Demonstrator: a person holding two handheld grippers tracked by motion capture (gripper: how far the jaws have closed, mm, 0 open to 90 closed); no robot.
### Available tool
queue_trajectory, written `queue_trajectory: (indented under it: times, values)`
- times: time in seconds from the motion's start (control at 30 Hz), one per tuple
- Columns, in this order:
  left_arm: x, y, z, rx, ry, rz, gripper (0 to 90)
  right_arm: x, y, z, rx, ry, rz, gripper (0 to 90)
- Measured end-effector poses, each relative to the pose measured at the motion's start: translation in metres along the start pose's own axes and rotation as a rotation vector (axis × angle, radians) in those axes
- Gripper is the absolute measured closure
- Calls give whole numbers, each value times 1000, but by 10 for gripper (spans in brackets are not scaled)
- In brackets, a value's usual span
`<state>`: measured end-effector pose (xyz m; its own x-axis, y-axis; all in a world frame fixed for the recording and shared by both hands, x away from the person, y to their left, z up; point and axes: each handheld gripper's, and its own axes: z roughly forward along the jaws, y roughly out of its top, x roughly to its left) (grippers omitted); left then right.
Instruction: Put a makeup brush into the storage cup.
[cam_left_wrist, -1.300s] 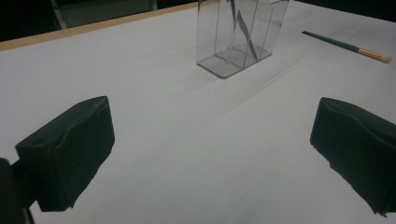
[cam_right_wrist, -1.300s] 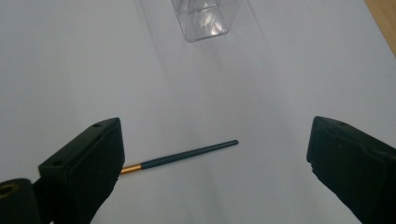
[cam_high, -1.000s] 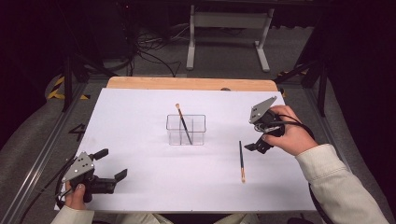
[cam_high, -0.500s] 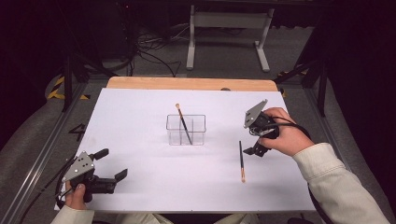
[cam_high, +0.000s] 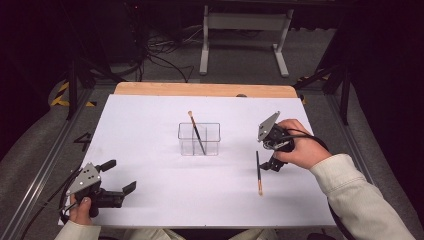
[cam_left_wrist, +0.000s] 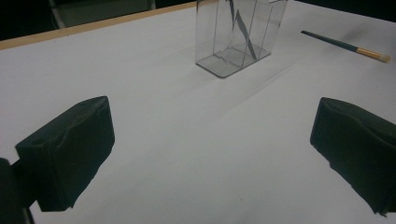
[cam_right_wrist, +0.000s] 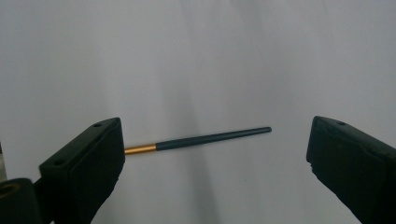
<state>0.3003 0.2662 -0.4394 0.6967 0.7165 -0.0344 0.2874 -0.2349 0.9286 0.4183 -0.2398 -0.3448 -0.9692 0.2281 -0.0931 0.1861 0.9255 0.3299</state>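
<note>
A clear divided container (cam_high: 199, 140) stands mid-table with a dark-handled brush (cam_high: 196, 132) leaning in it. A second brush (cam_high: 258, 172) lies flat on the white sheet to its right, bristle end toward me. My right gripper (cam_high: 267, 156) hovers open just right of that brush's handle end. In the right gripper view the brush (cam_right_wrist: 201, 140) lies across the gap between the wide-apart jaws, gripper (cam_right_wrist: 215, 158) empty. My left gripper (cam_high: 119, 176) rests open near the front left corner. The left gripper view shows the container (cam_left_wrist: 236, 35) and loose brush (cam_left_wrist: 345, 45) far ahead.
The white sheet (cam_high: 150, 120) covers a wooden table whose bare far edge (cam_high: 200, 89) shows. Cables and a metal stand (cam_high: 245, 30) sit on the floor beyond. A black frame rail (cam_high: 45, 165) runs along the left side.
My right gripper has moved left and slightly nearer, closing in on the loose brush. The left gripper, container and both brushes have stayed put.
</note>
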Motion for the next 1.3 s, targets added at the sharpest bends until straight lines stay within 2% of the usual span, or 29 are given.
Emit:
queue_trajectory:
  times: [0.43, 0.57, 1.13, 1.3]
  values:
    - [0, 0, 1, -1, -3, -2, 6, 0, -5, 23, 31, 31, -4, 57]
    - [0, 1, 2, 1, -6, -1, 6, 1, -5, 29, 25, 42, -9, 58]
    - [0, 0, 1, -1, -3, -1, 6, 0, -7, 43, 43, 68, -37, 69]
    - [0, 0, 2, 2, -8, 1, 6, 2, -9, 51, 50, 94, -40, 68]
